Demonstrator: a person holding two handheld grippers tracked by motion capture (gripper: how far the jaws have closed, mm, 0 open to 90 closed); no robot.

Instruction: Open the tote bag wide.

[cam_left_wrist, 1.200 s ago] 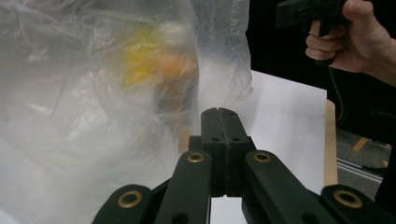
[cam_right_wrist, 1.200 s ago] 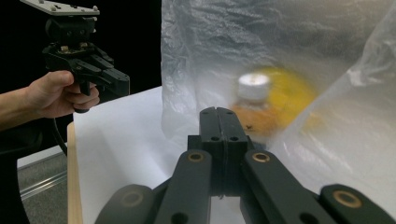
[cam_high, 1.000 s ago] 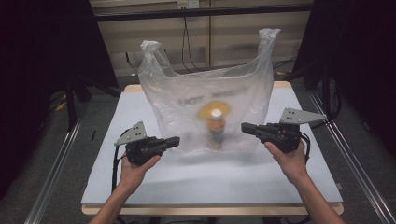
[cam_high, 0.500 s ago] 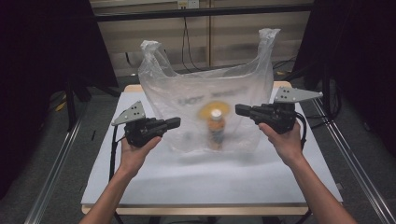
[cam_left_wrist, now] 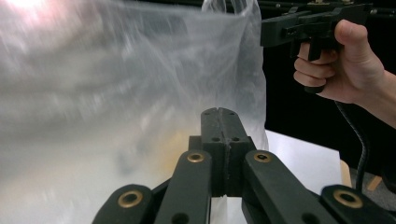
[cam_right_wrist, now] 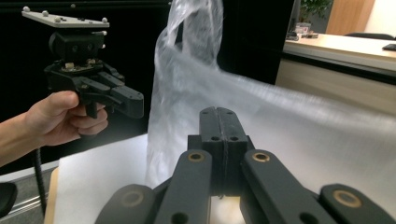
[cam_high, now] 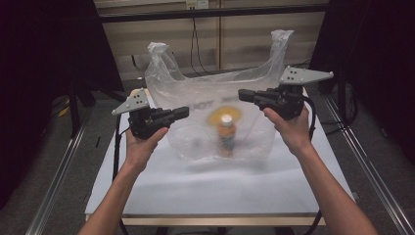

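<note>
A clear plastic bag (cam_high: 210, 95) stands on the white table (cam_high: 220, 188) with its two handles up. Inside it a small bottle (cam_high: 226, 137) with an orange label stands upright, and a round yellow shape (cam_high: 235, 113) shows behind its cap. My left gripper (cam_high: 183, 112) hovers at the bag's left side, jaws shut and pointing right. My right gripper (cam_high: 241, 94) hangs higher over the bag's upper right, jaws shut and pointing left. The left gripper (cam_left_wrist: 223, 112) view has the bag (cam_left_wrist: 116, 93) just ahead. In the right gripper (cam_right_wrist: 219, 112) view no film shows between the jaws.
Metal rails (cam_high: 58, 181) run along both sides of the table, with dark floor beyond. Black frame posts and hanging cables (cam_high: 195, 49) stand behind the bag at the back wall. The table's front edge (cam_high: 220, 220) is near the person's forearms.
Both hands have risen from near the table surface to about mid-height of the bag, the right a little higher. The bag and bottle stay in place.
</note>
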